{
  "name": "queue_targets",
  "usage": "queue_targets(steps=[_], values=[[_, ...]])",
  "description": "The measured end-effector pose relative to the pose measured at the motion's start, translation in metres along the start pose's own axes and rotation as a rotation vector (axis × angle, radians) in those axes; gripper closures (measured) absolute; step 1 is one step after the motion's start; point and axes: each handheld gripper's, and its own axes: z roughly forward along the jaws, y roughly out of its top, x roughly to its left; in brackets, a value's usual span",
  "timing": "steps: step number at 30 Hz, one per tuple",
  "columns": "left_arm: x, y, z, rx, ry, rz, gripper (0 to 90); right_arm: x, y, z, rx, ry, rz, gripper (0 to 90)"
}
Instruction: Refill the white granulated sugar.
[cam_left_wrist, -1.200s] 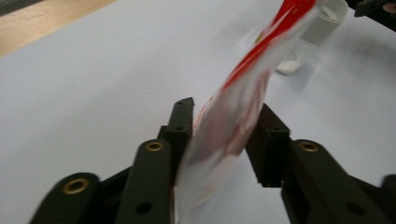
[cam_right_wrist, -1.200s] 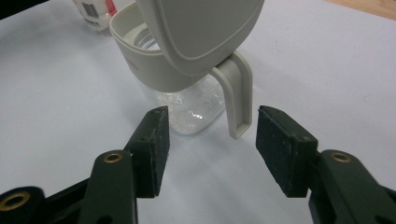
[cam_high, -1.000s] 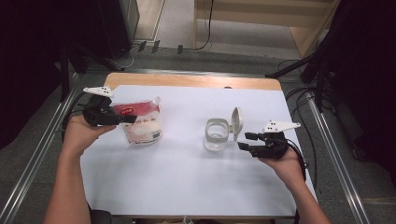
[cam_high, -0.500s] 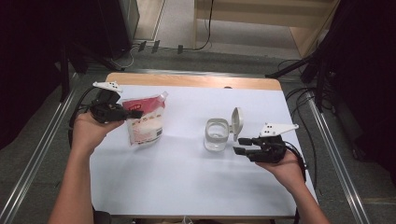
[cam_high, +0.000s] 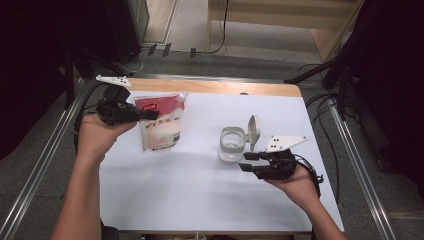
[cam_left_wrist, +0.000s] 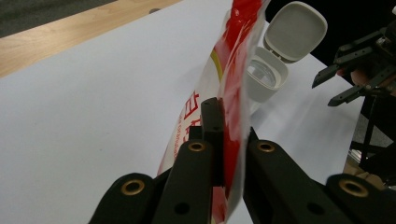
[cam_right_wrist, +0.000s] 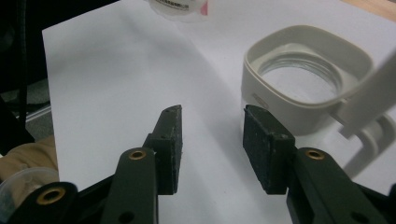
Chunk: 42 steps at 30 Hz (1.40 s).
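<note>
A red-and-white pouch (cam_high: 161, 129) hangs tilted above the left of the white sheet, held by its red top edge. My left gripper (cam_high: 150, 116) is shut on that edge; in the left gripper view the pouch (cam_left_wrist: 233, 70) runs up between the two jaws of the left gripper (cam_left_wrist: 223, 109). A clear jar (cam_high: 232, 143) with a pale rim stands mid-right, its flip lid (cam_high: 253, 131) hinged up. My right gripper (cam_high: 246, 163) hovers just in front of it. The jaws of my right gripper (cam_right_wrist: 212, 121) have just been closing a little and stand open with nothing between them, the jar (cam_right_wrist: 303, 84) slightly beyond the right pad.
The white sheet (cam_high: 200, 195) covers a wooden table whose far edge (cam_high: 215, 86) shows bare. Metal rails (cam_high: 360, 165) run along both sides. Cables lie on the floor at the right. The right gripper (cam_left_wrist: 334, 84) also appears beyond the jar in the left gripper view.
The left hand has lifted the pouch off the sheet and tipped it. The right gripper has shifted a little left and nearer, with its jaws narrower.
</note>
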Motion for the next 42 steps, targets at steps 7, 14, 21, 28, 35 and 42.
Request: queue_targets(steps=[7,14,21,28,35,42], values=[[-0.013,0.013,0.006,0.018,-0.026,0.039,90.0,0.008,0.010,0.020,0.041,0.012,0.001,59.0],[-0.024,0.026,0.008,0.036,-0.044,0.052,90.0,0.020,0.029,0.048,0.044,-0.005,-0.003,56.4],[-0.041,0.041,0.004,0.066,-0.041,0.085,90.0,0.033,0.043,0.085,0.059,0.027,-0.042,55.4],[-0.051,0.051,-0.002,0.090,-0.039,0.110,90.0,0.042,0.046,0.121,0.044,0.030,-0.031,53.8],[-0.059,0.053,-0.002,0.117,-0.033,0.114,90.0,0.044,0.048,0.148,-0.006,-0.004,0.019,56.6],[-0.061,0.054,-0.002,0.134,-0.040,0.102,90.0,0.039,0.044,0.168,-0.014,-0.070,0.045,49.8]])
